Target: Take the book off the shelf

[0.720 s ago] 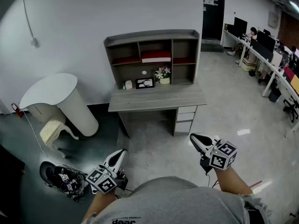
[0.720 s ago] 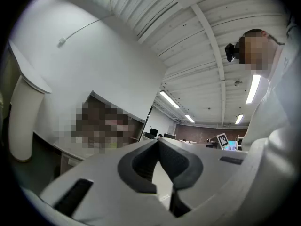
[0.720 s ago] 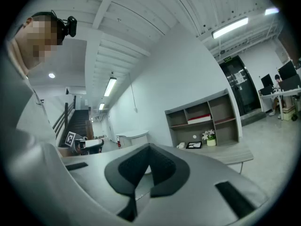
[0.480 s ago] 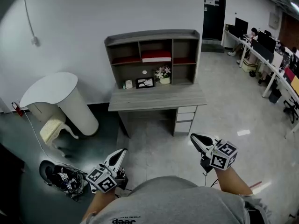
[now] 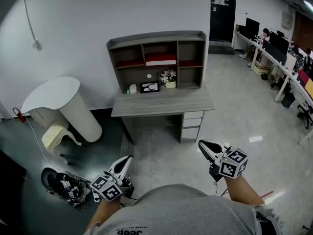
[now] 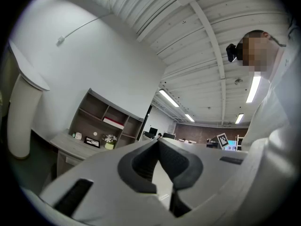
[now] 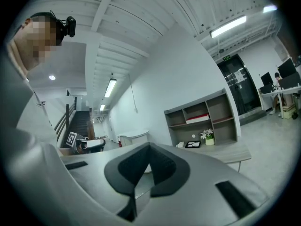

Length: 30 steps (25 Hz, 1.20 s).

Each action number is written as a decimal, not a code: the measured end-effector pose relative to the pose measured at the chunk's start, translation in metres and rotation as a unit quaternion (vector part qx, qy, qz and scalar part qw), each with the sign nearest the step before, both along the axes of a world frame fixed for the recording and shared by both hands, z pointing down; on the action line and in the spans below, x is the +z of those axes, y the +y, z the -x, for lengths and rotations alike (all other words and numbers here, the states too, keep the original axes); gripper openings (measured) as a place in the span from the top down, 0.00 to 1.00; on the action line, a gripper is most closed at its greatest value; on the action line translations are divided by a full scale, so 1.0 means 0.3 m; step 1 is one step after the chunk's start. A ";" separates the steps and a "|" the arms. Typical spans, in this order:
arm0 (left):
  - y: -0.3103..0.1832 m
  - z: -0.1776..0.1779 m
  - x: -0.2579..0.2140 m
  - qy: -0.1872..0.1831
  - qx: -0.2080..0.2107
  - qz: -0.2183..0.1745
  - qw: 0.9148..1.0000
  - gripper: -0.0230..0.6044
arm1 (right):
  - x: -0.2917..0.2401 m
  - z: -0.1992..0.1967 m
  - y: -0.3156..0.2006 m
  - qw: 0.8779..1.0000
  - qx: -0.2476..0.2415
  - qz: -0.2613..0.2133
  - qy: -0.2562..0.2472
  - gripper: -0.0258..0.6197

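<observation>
Book (image 5: 157, 58) still sits on the shelf (image 5: 156, 37) well ahead, you've barely shifted, left gripper (image 5: 128, 158) and right gripper (image 5: 202, 144) fingers pressed together, empty.

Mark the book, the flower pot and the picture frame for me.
book (image 5: 160, 59): head view, middle of its front edge.
flower pot (image 5: 170, 84): head view, pot's front.
picture frame (image 5: 150, 87): head view, centre of the picture.
</observation>
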State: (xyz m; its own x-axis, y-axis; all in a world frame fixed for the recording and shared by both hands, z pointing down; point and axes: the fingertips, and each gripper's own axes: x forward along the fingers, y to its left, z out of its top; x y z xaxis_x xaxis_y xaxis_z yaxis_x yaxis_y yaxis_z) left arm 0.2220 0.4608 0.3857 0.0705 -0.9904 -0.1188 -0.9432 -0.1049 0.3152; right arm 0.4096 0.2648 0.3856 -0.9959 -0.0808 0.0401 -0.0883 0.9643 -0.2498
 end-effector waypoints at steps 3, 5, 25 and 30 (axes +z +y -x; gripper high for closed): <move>-0.033 -0.049 -0.001 -0.003 0.002 0.001 1.000 0.94 | 0.000 -0.040 -0.009 1.000 -0.013 -0.005 -0.002 0.96; -0.056 -0.086 0.000 -0.004 0.003 0.003 1.000 0.94 | 0.004 -0.077 -0.020 1.000 -0.019 -0.005 -0.004 0.96; -0.298 -0.227 0.037 -0.001 0.027 0.023 0.999 0.94 | 0.098 -0.216 -0.220 1.000 -0.019 0.022 -0.002 0.96; -0.344 -0.120 0.051 0.005 0.032 0.021 0.999 0.94 | 0.104 -0.112 -0.265 1.000 -0.013 0.018 0.009 0.96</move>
State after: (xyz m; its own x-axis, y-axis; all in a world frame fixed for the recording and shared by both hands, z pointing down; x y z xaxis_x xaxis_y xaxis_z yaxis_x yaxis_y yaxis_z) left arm 0.2580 0.3577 0.4011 0.1323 -0.9882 -0.0774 -0.9322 -0.1506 0.3292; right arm 0.4433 0.1852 0.4169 -0.9968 -0.0521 0.0609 -0.0673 0.9567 -0.2830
